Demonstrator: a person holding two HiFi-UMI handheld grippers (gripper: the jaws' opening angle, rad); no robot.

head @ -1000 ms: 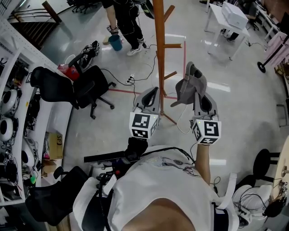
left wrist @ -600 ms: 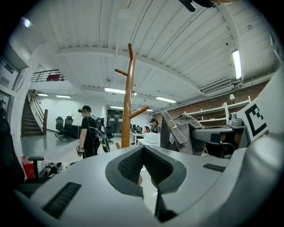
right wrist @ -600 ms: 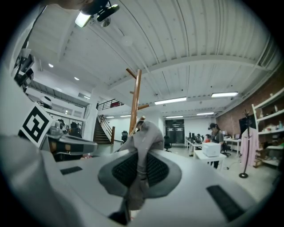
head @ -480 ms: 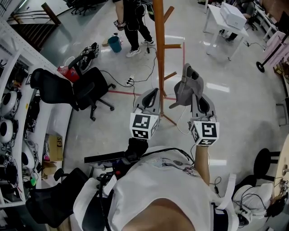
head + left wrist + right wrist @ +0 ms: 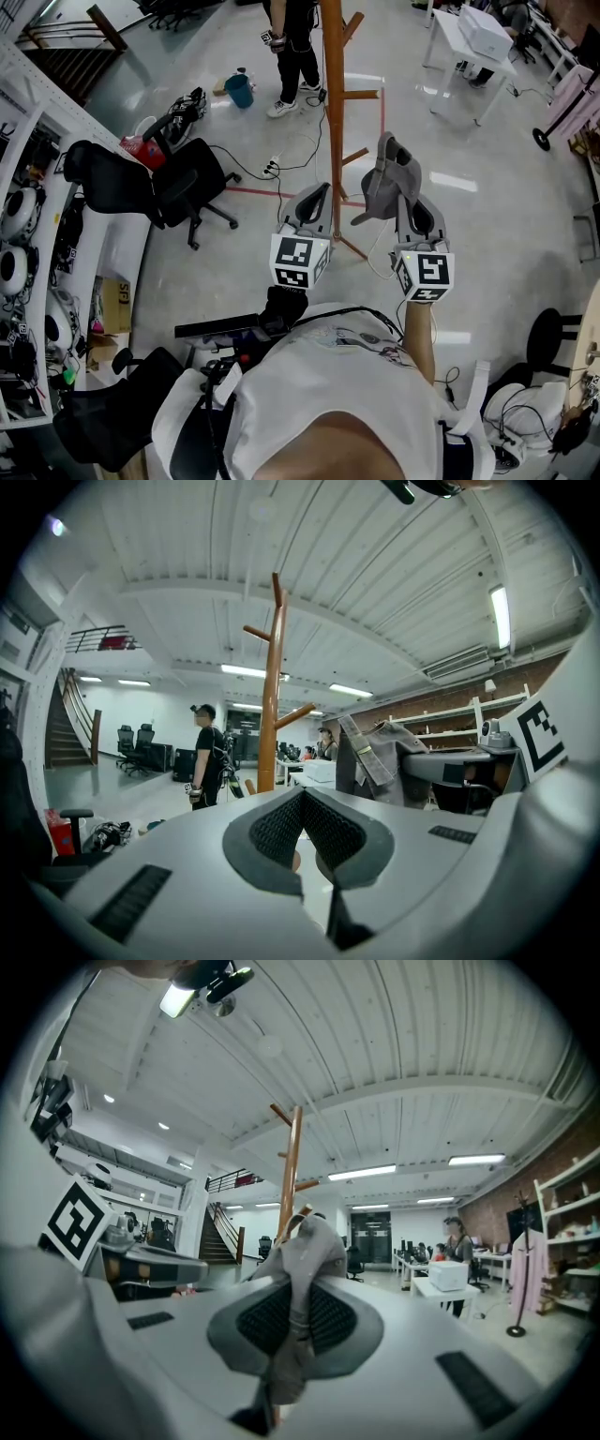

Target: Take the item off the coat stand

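Coat stand (image 5: 332, 112) at upper centre, grippers below it.
The left gripper (image 5: 317, 190) sits at frame centre before the stand's pole; the right gripper (image 5: 406, 194) is to its right, with the cap (image 5: 389, 173) in its jaws, right of the pole. An office chair (image 5: 159, 183) stands middle left, a person (image 5: 295, 37) at top centre, and a table (image 5: 450, 42) upper right.

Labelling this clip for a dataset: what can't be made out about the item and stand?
- Coat stand: top cut off by the head view's upper edge.
- Its foot: partly behind left gripper, head view.
- Grey item: lower end hidden between right gripper jaws, right gripper view.
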